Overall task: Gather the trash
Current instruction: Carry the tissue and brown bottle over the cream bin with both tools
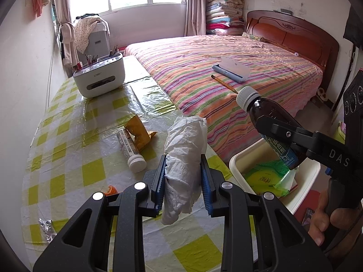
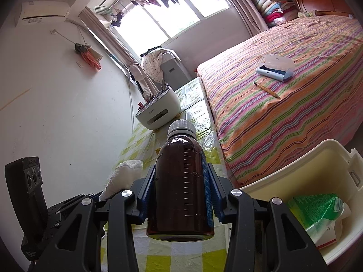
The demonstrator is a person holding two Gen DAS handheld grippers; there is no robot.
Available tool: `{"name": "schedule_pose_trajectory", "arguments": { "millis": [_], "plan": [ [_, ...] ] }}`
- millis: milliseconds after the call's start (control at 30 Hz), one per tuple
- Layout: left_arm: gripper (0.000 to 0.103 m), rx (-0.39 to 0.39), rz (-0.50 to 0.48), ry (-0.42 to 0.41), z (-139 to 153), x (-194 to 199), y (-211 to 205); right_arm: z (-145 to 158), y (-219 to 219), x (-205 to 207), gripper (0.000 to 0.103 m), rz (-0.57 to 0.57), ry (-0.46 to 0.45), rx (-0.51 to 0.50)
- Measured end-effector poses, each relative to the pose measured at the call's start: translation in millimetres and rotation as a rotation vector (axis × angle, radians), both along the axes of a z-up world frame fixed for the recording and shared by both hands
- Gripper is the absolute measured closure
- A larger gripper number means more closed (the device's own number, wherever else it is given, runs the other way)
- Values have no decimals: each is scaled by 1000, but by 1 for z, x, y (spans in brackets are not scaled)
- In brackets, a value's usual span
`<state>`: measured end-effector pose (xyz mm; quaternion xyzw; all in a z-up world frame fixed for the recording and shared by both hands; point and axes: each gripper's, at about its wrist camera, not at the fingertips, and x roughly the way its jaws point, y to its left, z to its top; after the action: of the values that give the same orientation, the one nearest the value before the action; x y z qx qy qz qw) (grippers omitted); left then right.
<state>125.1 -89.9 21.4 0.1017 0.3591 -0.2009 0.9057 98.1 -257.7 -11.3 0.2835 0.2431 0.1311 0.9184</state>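
My left gripper (image 1: 183, 181) is shut on a crumpled white tissue (image 1: 185, 154), held above the checked tablecloth (image 1: 68, 158). My right gripper (image 2: 180, 192) is shut on a brown medicine bottle (image 2: 181, 181) with a grey cap; in the left wrist view that bottle (image 1: 270, 117) hangs over the near rim of the cream trash bin (image 1: 240, 158). The bin (image 2: 295, 176) holds green packaging (image 2: 322, 208). On the table lie a white tube (image 1: 131, 149), a yellow wrapper (image 1: 138, 131), a small orange scrap (image 1: 111, 190) and a foil blister pack (image 1: 46, 226).
A white organiser box (image 1: 99, 79) with pens stands at the table's far end. The striped bed (image 1: 226, 72) runs along the table's right side, with a blue case (image 1: 231, 70) and a pencil (image 1: 223, 83) on it. A hand (image 1: 329, 217) grips the right tool.
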Motion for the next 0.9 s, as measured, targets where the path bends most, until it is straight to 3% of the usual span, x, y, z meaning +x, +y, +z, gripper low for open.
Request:
{"name": "schedule_pose_trajectory", "arguments": {
  "millis": [600, 900],
  "plan": [
    [76, -3, -124, 71, -22, -17, -50, 1, -42, -42, 62, -293, -8, -153],
    [76, -44, -184, 123, -26, -22, -79, -10, -62, -51, 62, -390, 49, -178]
  ]
}}
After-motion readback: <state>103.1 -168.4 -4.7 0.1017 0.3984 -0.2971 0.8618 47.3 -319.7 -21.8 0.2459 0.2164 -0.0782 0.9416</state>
